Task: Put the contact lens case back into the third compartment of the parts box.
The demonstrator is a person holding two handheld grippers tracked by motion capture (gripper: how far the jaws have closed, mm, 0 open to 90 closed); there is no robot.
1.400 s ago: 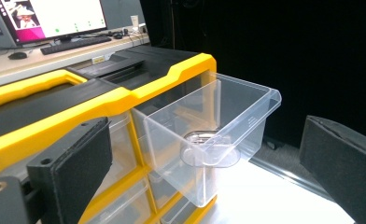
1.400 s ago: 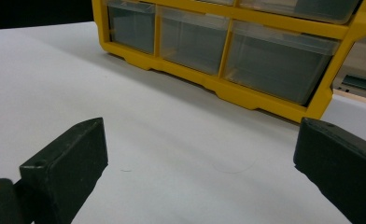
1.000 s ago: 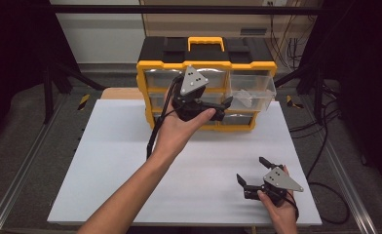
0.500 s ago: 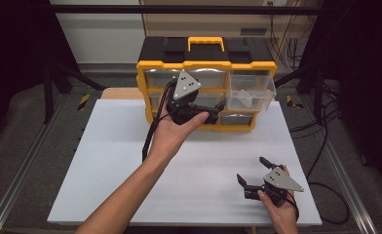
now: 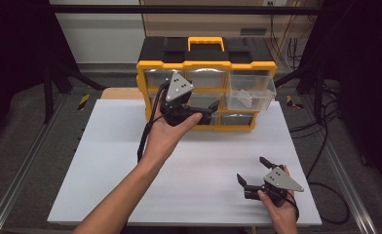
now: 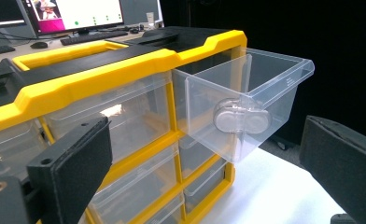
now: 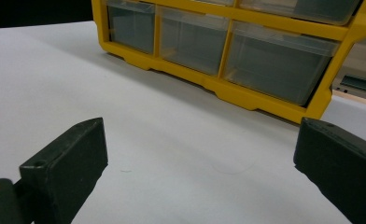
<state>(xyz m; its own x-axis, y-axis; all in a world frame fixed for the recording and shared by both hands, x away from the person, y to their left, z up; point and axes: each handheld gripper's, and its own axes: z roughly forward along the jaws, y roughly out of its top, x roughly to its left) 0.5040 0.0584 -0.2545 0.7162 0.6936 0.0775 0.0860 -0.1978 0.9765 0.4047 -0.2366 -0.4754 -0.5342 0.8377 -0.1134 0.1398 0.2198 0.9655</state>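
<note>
The yellow-and-black drawer cabinet (image 5: 206,83) is stood at the far side of the white table (image 5: 106,161), and the left gripper (image 5: 206,113) is held up against its front, at the middle row. One clear drawer (image 5: 251,91), at the top right of the cabinet, is pulled well out of its slot; it lies ahead of the left gripper and off to that gripper's right, a little above it. In the left gripper view the drawer (image 6: 246,100) is seen between the two spread jaws but beyond them, untouched, its long axis running out of the cabinet toward the person. A small rounded clear piece (image 6: 242,116) is seen at its front wall. The left gripper is released and holds nothing.

The right gripper (image 5: 251,176) is kept low and well back from the cabinet, jaws parted and unloaded. The left gripper is judged much the nearer to the drawer.
</note>
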